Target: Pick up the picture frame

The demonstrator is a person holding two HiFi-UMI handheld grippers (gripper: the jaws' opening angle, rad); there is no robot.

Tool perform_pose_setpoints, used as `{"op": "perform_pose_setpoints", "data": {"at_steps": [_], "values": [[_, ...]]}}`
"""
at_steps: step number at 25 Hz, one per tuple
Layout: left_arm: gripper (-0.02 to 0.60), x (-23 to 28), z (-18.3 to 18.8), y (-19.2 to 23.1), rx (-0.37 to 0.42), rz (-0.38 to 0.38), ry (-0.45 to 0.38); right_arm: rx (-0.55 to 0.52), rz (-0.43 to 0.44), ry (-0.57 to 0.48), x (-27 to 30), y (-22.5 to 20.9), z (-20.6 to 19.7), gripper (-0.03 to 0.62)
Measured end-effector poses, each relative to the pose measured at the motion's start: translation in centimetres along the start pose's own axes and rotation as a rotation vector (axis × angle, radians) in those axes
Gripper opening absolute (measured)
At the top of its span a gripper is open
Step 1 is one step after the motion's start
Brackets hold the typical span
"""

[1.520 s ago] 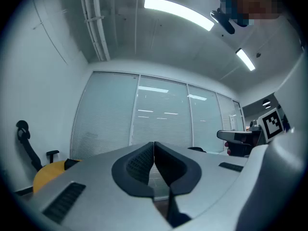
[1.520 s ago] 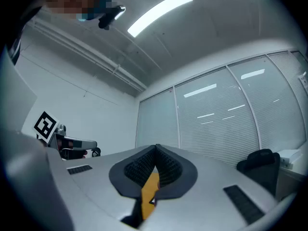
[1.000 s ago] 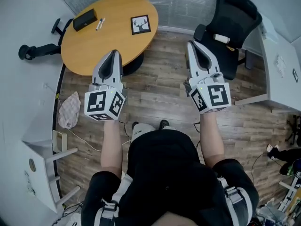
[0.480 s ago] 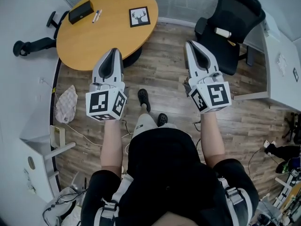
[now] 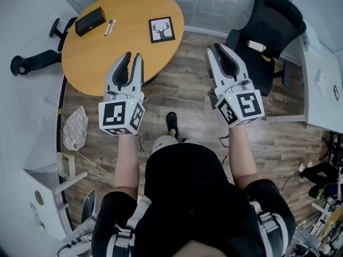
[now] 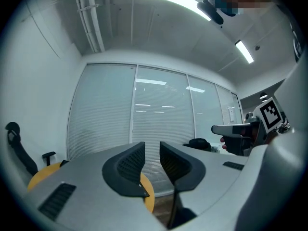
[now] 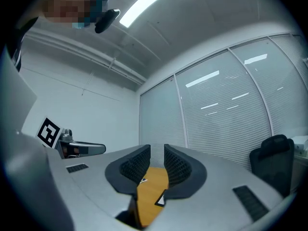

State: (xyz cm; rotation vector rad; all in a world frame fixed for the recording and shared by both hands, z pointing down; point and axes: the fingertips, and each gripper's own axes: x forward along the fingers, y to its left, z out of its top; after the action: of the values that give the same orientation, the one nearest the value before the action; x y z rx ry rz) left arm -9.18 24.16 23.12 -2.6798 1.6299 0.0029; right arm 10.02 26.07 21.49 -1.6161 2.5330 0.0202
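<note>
I hold both tongs out ahead of me, about level, and neither has anything in it. My left gripper (image 5: 132, 59) is opening: its two dark ribbed pads stand a narrow gap apart, and through that gap I see only the window blinds beyond. My right gripper (image 5: 216, 50) is opening too, its jaws likewise a little apart, with only the far-off orange tabletop showing between them and nothing pressed by the pads. The picture frame (image 5: 162, 29) lies flat on the round orange table (image 5: 102, 58), toward the table's right side, a black border around a white sheet with a dark antlered deer's head. It is well apart from both grippers, lying ahead of the space between them. From the head view my left gripper's tips reach over the table's near edge, while my right gripper hangs over the wooden floor (image 5: 182, 98) between the table and a black office chair (image 5: 270, 28). Farther left on the table rest a black box (image 5: 90, 21) and a marker pen (image 5: 109, 27) just beside it.
</note>
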Motion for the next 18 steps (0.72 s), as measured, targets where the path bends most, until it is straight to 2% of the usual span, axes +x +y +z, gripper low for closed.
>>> {"op": "perform_pose_setpoints", "data": {"at_steps": [9, 18], "values": [[0.091, 7.7, -0.2, 6.5, -0.025, -0.048, -0.017, -0.052, -0.025, -0.002, 9.2, -1.4, 0.4, 0.118], [0.091, 12.9, -3.7, 10.2, -0.055, -0.097, 0.055, -0.019, -0.079, 0.061, 14.7, -2.8, -3.4, 0.129]]}}
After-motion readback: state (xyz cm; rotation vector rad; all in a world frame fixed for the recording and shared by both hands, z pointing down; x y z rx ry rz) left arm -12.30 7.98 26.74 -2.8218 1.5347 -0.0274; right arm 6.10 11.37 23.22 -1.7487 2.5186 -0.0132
